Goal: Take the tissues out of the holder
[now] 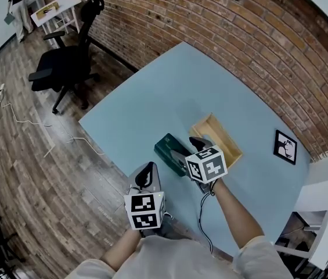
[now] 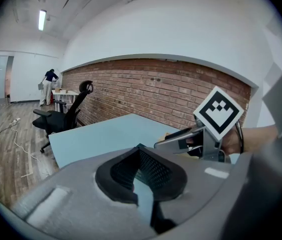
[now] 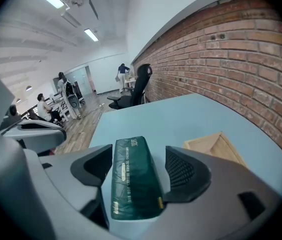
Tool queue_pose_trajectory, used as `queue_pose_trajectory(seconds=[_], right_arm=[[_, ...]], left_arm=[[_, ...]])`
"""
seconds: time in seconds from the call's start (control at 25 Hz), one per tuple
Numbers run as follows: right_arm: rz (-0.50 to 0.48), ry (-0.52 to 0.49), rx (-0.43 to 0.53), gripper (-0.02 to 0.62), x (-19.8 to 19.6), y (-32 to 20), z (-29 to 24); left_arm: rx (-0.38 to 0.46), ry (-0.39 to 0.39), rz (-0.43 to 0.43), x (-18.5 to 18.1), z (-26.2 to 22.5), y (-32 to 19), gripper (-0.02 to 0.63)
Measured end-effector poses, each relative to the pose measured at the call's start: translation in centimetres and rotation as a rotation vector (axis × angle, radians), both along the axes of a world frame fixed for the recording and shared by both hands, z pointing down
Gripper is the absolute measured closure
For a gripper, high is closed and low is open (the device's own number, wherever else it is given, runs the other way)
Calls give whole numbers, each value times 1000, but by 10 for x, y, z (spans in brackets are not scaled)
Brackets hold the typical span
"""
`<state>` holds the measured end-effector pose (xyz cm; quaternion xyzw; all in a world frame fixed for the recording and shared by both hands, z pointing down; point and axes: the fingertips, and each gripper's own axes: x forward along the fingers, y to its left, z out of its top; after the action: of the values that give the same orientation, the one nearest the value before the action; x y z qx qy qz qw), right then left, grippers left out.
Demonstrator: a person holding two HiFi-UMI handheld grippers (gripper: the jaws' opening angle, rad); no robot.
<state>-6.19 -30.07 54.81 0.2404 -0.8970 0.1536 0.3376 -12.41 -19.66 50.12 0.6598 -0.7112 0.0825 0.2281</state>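
A dark green tissue pack (image 1: 166, 147) lies flat on the light blue table (image 1: 164, 97), just left of the empty wooden holder (image 1: 215, 133). My right gripper (image 1: 186, 147) is over the pack, jaws spread wide. In the right gripper view the pack (image 3: 133, 179) lies lengthwise between the jaws of that gripper (image 3: 138, 154), which do not press on it, and the holder (image 3: 215, 146) sits beyond to the right. My left gripper (image 1: 147, 170) hovers near the table's front edge, its tips together and nothing in them. In its own view, the left gripper (image 2: 140, 149) faces the right gripper (image 2: 180, 139).
A black-and-white marker card (image 1: 284, 146) lies on the table near the brick wall (image 1: 222, 28). A black office chair (image 1: 65, 63) stands on the wooden floor to the left, with a white desk (image 1: 53, 10) behind it. A cable (image 1: 30, 121) trails on the floor.
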Motion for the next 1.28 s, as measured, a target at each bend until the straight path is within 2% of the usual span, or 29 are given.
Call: queue_pose_trajectory(seconds=[0.24,0.36,0.68,1.04,1.28], right_arm=[[100,-52,51,327,38,-10,-30],[177,-79,79,353,62,-15,-42],[400,-133,146,472,132,-14,-67],[580,-187,126,531,193,15,-62],[660,-207,122,588,215,37,-56]], left_arm=[[33,-5,62,23,-13,-11,598],[44,-7,85,34,-18,-16,598],[74,-20,183,66,-35,-25,598],[86,-39,287,105,-42,-31,598],[79,-37,325,121,-39,-34,598]])
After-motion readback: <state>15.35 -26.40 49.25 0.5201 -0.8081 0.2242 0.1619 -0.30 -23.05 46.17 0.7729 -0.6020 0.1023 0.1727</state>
